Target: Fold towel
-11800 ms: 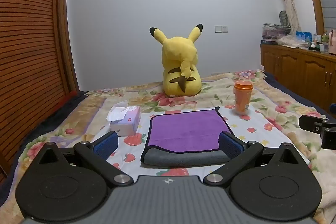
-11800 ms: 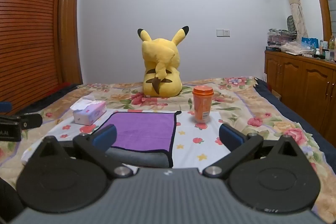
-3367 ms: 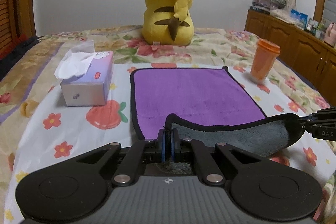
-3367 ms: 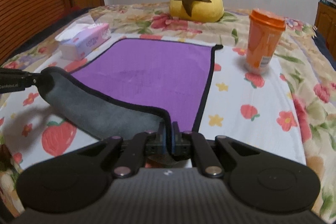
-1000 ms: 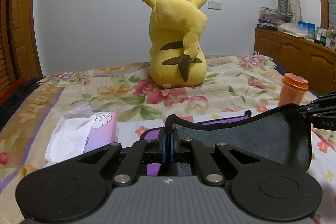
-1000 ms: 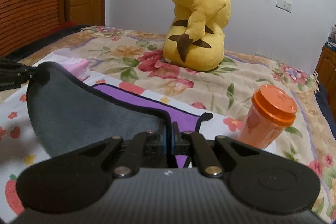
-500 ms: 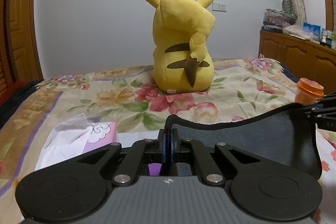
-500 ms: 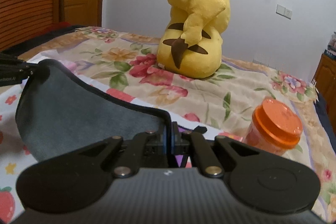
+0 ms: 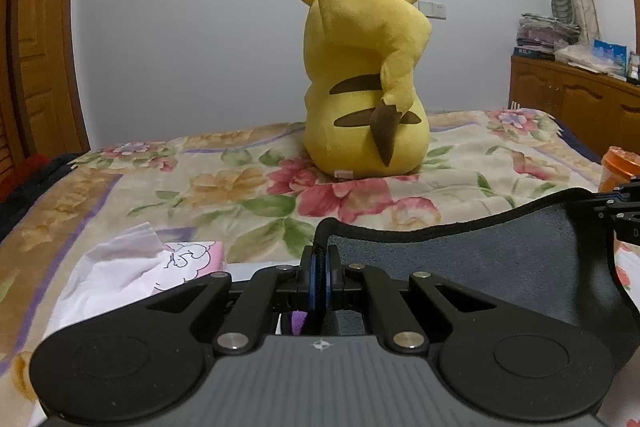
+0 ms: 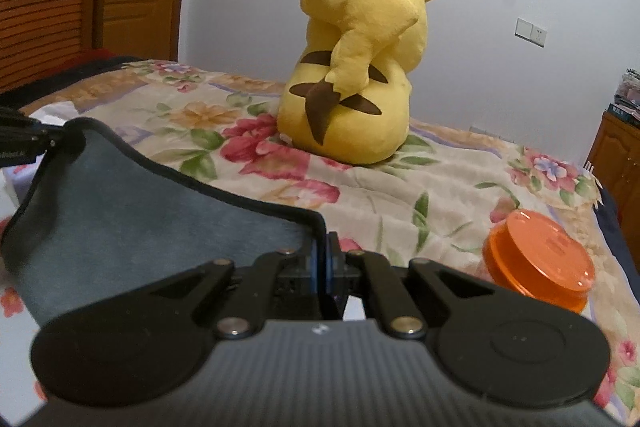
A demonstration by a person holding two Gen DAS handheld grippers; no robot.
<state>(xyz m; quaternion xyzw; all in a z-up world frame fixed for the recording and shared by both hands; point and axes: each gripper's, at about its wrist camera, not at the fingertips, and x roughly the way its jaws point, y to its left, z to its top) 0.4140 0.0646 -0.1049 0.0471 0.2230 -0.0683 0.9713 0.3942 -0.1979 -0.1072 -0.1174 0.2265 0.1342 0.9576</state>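
One corner of the towel (image 9: 472, 259) is pinched between the closed pads of the left gripper (image 9: 319, 269), and the other corner is clamped the same way by the right gripper (image 10: 320, 265). The towel is held raised, grey side up, in front of the plush (image 9: 362, 75), its black-edged hem sagging between the grippers. A tissue box (image 9: 160, 263) is seen left of the towel and an orange cup (image 10: 538, 261) right of it, both nearer than the plush.

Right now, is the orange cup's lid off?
No, the lid sits on the cup, seen beside the right claw.
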